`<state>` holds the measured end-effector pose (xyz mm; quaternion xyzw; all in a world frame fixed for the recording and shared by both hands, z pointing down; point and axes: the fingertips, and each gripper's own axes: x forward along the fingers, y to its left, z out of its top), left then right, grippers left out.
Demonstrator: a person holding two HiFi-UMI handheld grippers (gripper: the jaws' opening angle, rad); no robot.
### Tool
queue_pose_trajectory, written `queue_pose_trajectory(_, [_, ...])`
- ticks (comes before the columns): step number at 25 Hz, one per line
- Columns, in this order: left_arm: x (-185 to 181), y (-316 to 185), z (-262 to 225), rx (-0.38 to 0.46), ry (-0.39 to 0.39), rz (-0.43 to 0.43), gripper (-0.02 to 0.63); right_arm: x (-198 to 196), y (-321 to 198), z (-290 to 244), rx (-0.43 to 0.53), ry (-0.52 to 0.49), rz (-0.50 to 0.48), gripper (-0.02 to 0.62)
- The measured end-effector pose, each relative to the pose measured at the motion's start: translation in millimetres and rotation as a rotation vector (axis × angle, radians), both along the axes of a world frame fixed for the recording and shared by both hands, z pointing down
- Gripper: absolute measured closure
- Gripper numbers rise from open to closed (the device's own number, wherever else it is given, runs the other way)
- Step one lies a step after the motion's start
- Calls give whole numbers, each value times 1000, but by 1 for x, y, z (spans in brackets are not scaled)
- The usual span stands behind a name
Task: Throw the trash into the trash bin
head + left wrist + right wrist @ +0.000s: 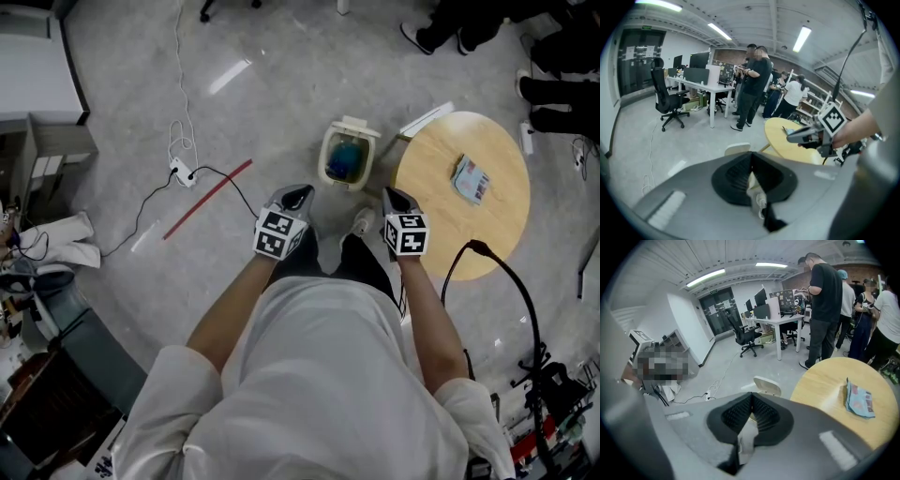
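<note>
Two claws are held out in front of the person, and both are closed tight. The left claw (pixel 298 197) has its two black pads pressed together with nothing between them. The right claw (pixel 397 199) is the same, pads together and holding nothing. They point down at the floor, side by side but not touching.

Just past the tips of the claws, a small cream trash bin (pixel 352 126) stands on the floor. It sits by the left edge of a round wooden table (pixel 441 234). Something blue (pixel 345 159) lies inside the bin. The right claw hangs close to that same left edge of the table.

On the table, near the middle, lies a small flat packet (pixel 470 180). A white shoe (pixel 362 221) shows on the floor between the two claws.

Farther left on the floor lie a red stick (pixel 208 200) and a white power strip (pixel 183 172) with wires. Some people (pixel 752 84) stand farther back in the room, near a black office chair (pixel 668 98).
</note>
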<state>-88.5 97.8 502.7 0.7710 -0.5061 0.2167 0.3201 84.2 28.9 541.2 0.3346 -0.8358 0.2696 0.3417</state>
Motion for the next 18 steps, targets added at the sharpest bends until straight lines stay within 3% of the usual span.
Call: queue_pose_trajectory(18, [12, -8, -23, 28, 7, 15, 603, 24, 5, -34, 38, -36, 45, 592])
